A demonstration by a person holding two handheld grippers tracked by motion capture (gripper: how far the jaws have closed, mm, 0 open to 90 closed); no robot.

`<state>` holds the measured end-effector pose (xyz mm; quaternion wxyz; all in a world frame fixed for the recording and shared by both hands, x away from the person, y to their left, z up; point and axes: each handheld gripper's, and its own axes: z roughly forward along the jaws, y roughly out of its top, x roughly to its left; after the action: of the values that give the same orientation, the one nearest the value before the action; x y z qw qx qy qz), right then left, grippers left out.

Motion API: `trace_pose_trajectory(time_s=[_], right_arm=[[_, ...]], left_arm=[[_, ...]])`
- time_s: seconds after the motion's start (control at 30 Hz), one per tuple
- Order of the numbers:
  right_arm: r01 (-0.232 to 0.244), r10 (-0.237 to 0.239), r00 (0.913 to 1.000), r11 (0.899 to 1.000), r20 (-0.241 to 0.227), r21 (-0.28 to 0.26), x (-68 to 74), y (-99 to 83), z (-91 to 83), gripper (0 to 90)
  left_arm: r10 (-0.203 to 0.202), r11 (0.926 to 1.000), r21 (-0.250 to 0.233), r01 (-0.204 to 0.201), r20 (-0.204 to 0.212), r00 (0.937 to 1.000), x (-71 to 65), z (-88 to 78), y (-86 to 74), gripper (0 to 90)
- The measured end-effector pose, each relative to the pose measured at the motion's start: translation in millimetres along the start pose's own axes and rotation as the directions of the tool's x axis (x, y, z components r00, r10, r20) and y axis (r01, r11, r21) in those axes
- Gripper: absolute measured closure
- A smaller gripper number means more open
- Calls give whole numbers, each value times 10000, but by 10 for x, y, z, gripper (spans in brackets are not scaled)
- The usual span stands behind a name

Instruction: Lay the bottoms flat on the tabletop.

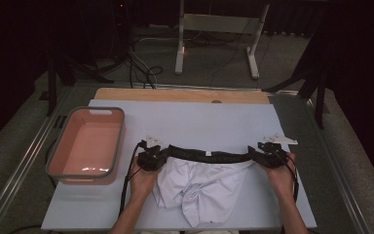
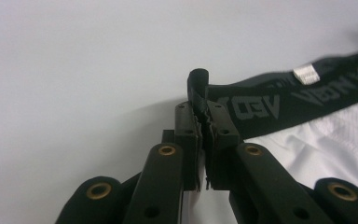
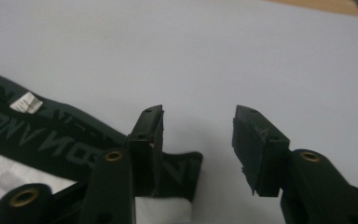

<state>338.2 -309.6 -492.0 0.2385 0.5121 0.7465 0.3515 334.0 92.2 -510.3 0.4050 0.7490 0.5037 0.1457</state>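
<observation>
**Laying out underwear: left end pinned, right end let go**

Spreading looks nearly done. White fabric underwear with a black elastic waistband (image 1: 209, 156) lies flat on the pale grey table sheet (image 1: 199, 122), band stretched straight between both grippers. Left gripper (image 2: 204, 122) is clamped on the band's folded end. Right gripper (image 3: 198, 135) stands half apart, nothing pinched; band end lies beside its left finger (image 3: 145, 140). Left to do, I'd guess: release left, fold, maybe drop in the pink plastic tub (image 1: 87, 144) outboard of the left gripper.

High view gives tub and whole garment; gripper views give grip detail and the white label tag (image 2: 306, 73).
</observation>
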Motion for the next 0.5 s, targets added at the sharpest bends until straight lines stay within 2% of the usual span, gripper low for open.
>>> trace_pose_trajectory(time_s=[0.03,0.1,0.13,0.27,0.4,0.5], right_arm=[[-215,216,9997,9997,-132,107,-9,-13,31,493],[-238,245,9994,9993,-259,284,-6,-27,71,488],[-176,192,9992,9989,-355,436,18,-30,94,486],[79,-46,9986,9981,-534,618,73,-41,126,486],[106,-62,9982,9973,-599,724,101,-55,114,486],[128,-81,9981,9969,-612,777,104,-63,90,484]], left_arm=[[-90,10000,-27,90,-64,9999,16,-3,3,855],[-166,9999,38,167,-91,9998,36,-1,1,847],[-102,9999,135,101,41,9999,43,4,-9,835],[52,9999,143,-55,198,9998,32,-30,-24,665],[219,9996,161,-223,243,9995,25,-77,-37,574],[160,9996,233,-169,375,9992,38,-88,-49,537]])
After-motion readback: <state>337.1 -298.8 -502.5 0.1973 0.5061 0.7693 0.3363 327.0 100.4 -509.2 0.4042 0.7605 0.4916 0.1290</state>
